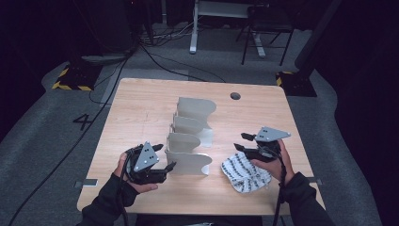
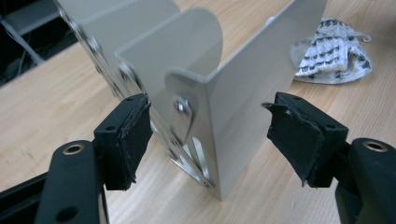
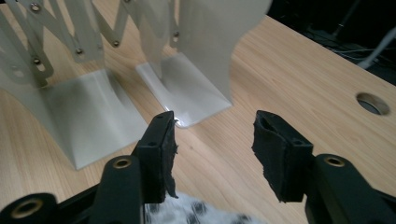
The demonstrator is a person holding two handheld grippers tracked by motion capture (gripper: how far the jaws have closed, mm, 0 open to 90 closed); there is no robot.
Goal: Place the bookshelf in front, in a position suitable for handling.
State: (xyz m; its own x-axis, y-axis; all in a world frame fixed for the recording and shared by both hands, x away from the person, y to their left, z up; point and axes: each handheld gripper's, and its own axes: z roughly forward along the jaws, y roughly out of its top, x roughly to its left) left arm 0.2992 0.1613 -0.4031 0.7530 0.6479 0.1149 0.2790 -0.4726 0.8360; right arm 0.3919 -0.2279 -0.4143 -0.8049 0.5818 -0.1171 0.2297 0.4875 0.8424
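A grey metal accordion rack (image 1: 190,141) with several upright dividers stands mid-table. My left gripper (image 1: 164,157) is at its near left corner, open. In the left gripper view the jaws (image 2: 208,135) straddle the front divider's corner edge (image 2: 233,102) without touching it. A white cloth with black pattern (image 1: 244,172) lies crumpled at the front right, also seen far off (image 2: 334,51). My right gripper (image 1: 242,141) hovers open just above the cloth's far edge, pointing toward the rack. Its jaws (image 3: 212,144) hold nothing; the cloth (image 3: 196,212) peeks in below them, with the rack (image 3: 93,112) ahead.
The wooden table (image 1: 141,103) has a round cable hole (image 1: 235,96) at the back right, also visible (image 3: 372,103). Beyond the table are a chair, desk legs and cables on a grey floor.
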